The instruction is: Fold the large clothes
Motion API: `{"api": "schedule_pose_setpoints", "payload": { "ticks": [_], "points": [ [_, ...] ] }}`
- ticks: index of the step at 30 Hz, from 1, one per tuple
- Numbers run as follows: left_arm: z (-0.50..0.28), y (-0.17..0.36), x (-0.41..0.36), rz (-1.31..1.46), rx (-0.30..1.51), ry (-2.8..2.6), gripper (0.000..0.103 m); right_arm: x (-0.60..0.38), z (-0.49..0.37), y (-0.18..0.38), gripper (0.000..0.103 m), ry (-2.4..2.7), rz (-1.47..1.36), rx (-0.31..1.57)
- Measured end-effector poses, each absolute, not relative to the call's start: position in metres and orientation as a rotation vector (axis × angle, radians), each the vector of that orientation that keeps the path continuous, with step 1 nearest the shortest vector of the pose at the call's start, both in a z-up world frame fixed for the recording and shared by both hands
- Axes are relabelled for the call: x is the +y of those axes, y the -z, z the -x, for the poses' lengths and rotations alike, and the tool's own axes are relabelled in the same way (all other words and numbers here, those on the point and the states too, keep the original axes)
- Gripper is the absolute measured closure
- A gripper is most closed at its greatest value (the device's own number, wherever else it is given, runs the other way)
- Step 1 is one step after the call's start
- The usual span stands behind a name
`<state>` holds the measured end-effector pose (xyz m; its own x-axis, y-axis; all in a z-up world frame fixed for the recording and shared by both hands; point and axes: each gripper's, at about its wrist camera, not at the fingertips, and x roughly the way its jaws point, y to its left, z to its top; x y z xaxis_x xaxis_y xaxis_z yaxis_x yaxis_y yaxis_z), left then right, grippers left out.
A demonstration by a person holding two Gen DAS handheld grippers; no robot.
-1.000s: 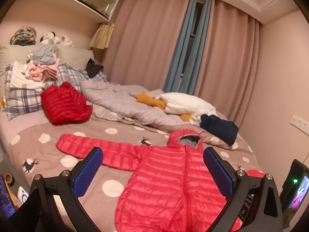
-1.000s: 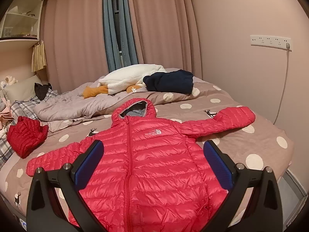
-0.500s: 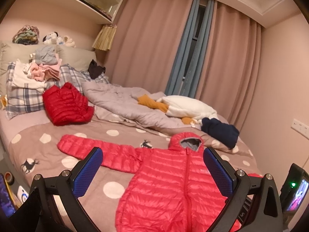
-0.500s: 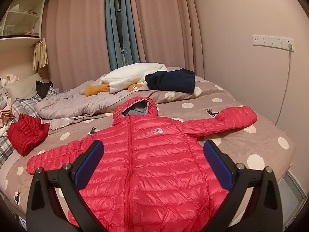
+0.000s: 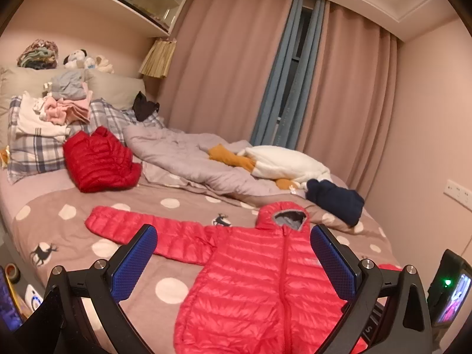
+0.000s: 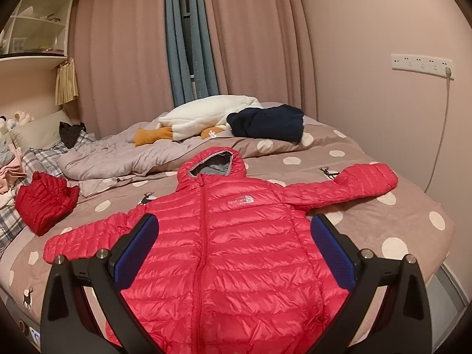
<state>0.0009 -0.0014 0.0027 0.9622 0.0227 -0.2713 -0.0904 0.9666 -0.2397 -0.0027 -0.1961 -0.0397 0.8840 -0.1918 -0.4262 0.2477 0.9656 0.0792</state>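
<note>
Left wrist view
Left gripper (image 5: 233,258): blue-padded fingers (image 5: 134,267) spread wide apart, nothing between them, hovering above the bed.
Hooded puffer jacket (image 5: 265,283): bright red, lying flat and front-up on the polka-dot bedspread (image 5: 73,236), zip closed, hood toward the curtains; one sleeve stretches out to the left across the spread.
Folded red jacket (image 5: 98,160): a darker red bundle, well apart from the flat one, resting against the plaid pillow (image 5: 32,153).
Clothes pile (image 5: 63,103): pink, grey and white pieces heaped on that pillow.
Grey quilt (image 5: 188,159): crumpled across the middle of the bed.
Plush goose (image 5: 277,163): white body, orange feet, lying on the quilt.
Navy garment (image 5: 336,203): folded, just beyond the hood.
Phone screen (image 5: 451,301): lit, at the right edge.

Right wrist view
Right gripper (image 6: 234,249): fingers (image 6: 333,252) parted just as wide, empty, poised over the jacket's lower half.
Hooded puffer jacket (image 6: 236,250): filling the view, both sleeves out to the sides, the right-hand sleeve reaching near the bed's edge; small white logo on the chest.
Navy garment (image 6: 268,122): beyond the hood, touching the plush goose (image 6: 206,113).
Folded red jacket (image 6: 44,203): off to the left.
Wall socket strip (image 6: 421,63): on the pink wall, a cable hanging down from it.
</note>
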Motion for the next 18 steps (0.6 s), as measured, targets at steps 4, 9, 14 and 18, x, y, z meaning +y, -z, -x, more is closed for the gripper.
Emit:
{"api": "schedule_pose_setpoints", "payload": {
  "ticks": [4,9,14,18],
  "points": [
    [-0.0018,-0.0008,0.001,0.29,0.289,-0.061,0.001,-0.1996,0.002,0.0406,0.0,0.238,-0.144,0.436],
    [-0.002,-0.0016,0.0015,0.305,0.283,-0.05,0.001,-0.1986,0.0018,0.0401,0.0,0.242,-0.128,0.435],
    [-0.0055,-0.001,-0.0002,0.297,0.308,-0.05,0.001,-0.1953,-0.0001,0.0401,0.0,0.237,-0.103,0.437],
    [-0.0075,0.0009,0.0012,0.316,0.303,-0.049,0.001,-0.1946,-0.0033,0.0413,0.0,0.231,-0.099,0.444]
  ]
}}
